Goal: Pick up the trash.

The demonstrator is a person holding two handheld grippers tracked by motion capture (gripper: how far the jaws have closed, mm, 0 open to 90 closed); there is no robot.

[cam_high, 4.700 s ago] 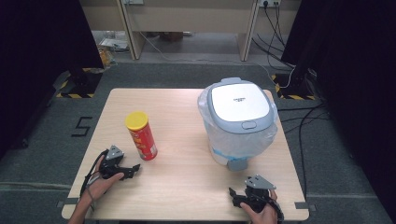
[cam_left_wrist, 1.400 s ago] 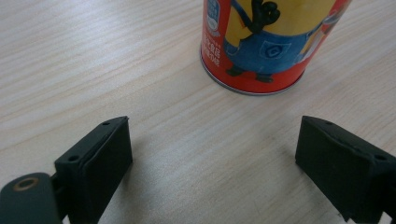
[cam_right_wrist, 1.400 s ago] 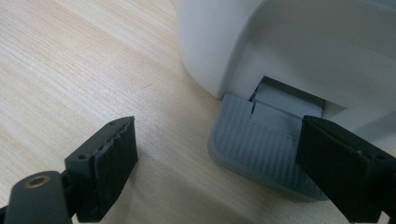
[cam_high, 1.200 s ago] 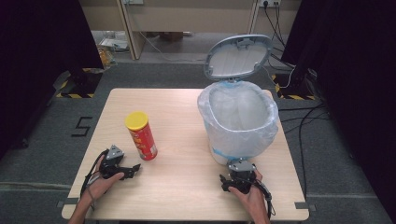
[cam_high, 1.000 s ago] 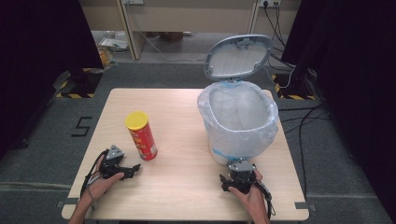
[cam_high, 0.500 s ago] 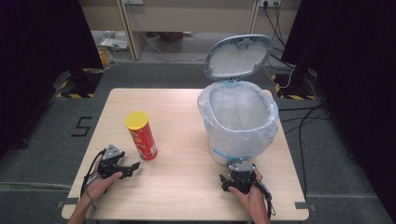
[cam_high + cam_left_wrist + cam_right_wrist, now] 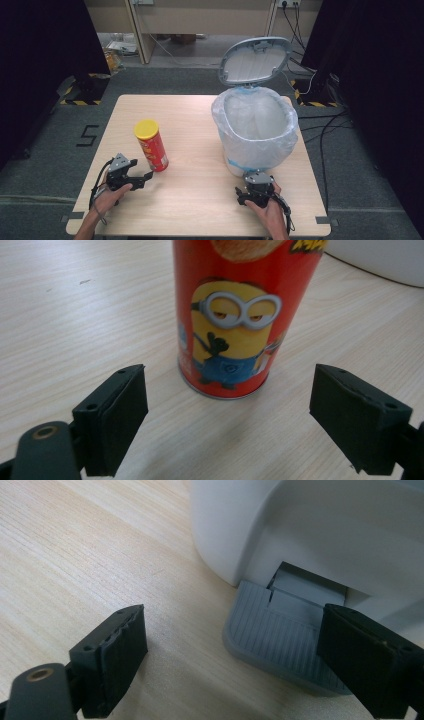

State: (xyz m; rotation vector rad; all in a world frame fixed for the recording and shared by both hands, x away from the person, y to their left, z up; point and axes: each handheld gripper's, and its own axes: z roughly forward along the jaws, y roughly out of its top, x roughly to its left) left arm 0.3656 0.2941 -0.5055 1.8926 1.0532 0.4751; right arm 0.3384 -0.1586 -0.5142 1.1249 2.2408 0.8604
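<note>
A red crisp can (image 7: 151, 146) with a yellow lid stands upright at the table's left; its cartoon label fills the left gripper view (image 7: 231, 315). My left gripper (image 7: 148, 175) is open just short of the can's base, jaws either side of it (image 7: 227, 415), not touching. A white pedal bin (image 7: 255, 127) with a clear liner stands at the right, its grey lid (image 7: 256, 60) raised. My right gripper (image 7: 255, 181) is open at the bin's foot, with its right jaw on the grey pedal (image 7: 280, 635) (image 7: 235, 655).
The wooden table (image 7: 190, 120) has bare room between the can and the bin. Dark curtains flank both sides, and cables lie on the floor behind the bin. A floor marking "5" (image 7: 89, 135) sits left of the table.
The bin lid, shut 4.7 s ago, stands raised, with my right gripper moved forward to the pedal. In the last second my left gripper has crept slightly toward the can.
</note>
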